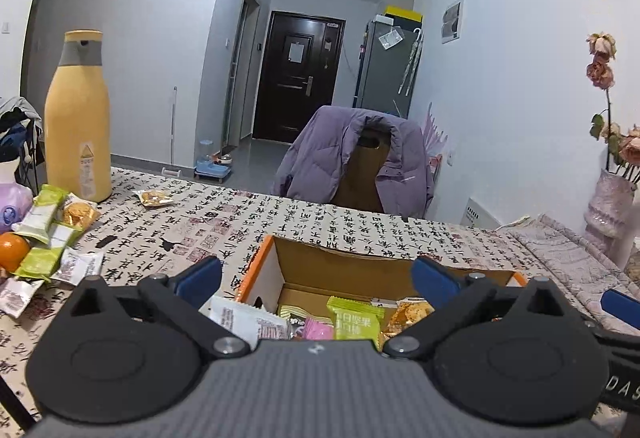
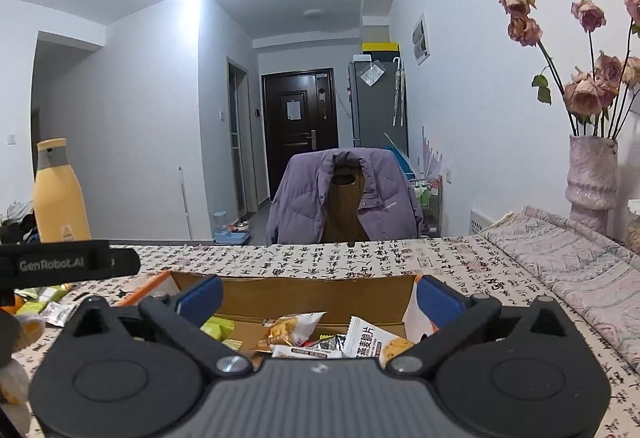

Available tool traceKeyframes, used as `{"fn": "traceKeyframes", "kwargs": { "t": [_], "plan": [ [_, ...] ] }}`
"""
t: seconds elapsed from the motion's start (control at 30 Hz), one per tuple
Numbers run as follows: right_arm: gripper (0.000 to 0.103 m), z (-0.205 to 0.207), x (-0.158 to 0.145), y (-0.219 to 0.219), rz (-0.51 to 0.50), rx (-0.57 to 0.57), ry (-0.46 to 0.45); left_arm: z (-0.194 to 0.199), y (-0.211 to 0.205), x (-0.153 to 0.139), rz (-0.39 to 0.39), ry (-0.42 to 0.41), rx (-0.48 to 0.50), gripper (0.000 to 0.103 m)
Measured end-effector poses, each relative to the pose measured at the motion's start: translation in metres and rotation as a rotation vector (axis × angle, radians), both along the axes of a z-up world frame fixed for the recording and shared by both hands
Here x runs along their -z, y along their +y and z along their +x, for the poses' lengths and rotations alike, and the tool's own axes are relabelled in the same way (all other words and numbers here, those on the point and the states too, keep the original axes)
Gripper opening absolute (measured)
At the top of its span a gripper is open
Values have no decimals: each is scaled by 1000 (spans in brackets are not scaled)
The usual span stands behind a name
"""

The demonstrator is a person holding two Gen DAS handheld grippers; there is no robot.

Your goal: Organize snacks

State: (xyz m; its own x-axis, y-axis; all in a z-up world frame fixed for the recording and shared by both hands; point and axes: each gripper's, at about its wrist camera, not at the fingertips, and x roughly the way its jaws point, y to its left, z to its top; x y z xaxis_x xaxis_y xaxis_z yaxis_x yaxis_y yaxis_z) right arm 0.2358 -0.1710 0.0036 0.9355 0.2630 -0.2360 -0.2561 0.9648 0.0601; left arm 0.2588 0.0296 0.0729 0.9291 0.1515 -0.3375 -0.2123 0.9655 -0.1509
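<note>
An open cardboard box (image 1: 340,266) with orange edges sits on the table and holds several snack packets (image 1: 352,318); it also shows in the right wrist view (image 2: 312,290) with its packets (image 2: 360,338). My left gripper (image 1: 316,278) is open and empty, just above the box's near side. My right gripper (image 2: 318,296) is open and empty over the box. A pile of loose snack packets (image 1: 52,234) lies at the left of the table, and one cookie packet (image 1: 154,197) lies apart near the bottle.
A tall yellow bottle (image 1: 78,118) stands at the table's far left. An orange (image 1: 14,252) lies by the loose pile. A vase of dried roses (image 2: 592,174) stands at the right. A chair with a purple jacket (image 1: 356,158) is behind the table.
</note>
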Motion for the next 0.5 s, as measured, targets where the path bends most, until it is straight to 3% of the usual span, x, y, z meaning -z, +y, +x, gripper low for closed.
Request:
{"fn": "traceKeyframes", "kwargs": {
  "t": [0.23, 0.5],
  "plan": [
    [103, -40, -8, -13, 5, -13, 22, -44, -7, -9, 35, -1, 23, 103],
    [103, -96, 4, -29, 16, -31, 70, -101, -21, -5, 71, 4, 58, 103]
  ]
}}
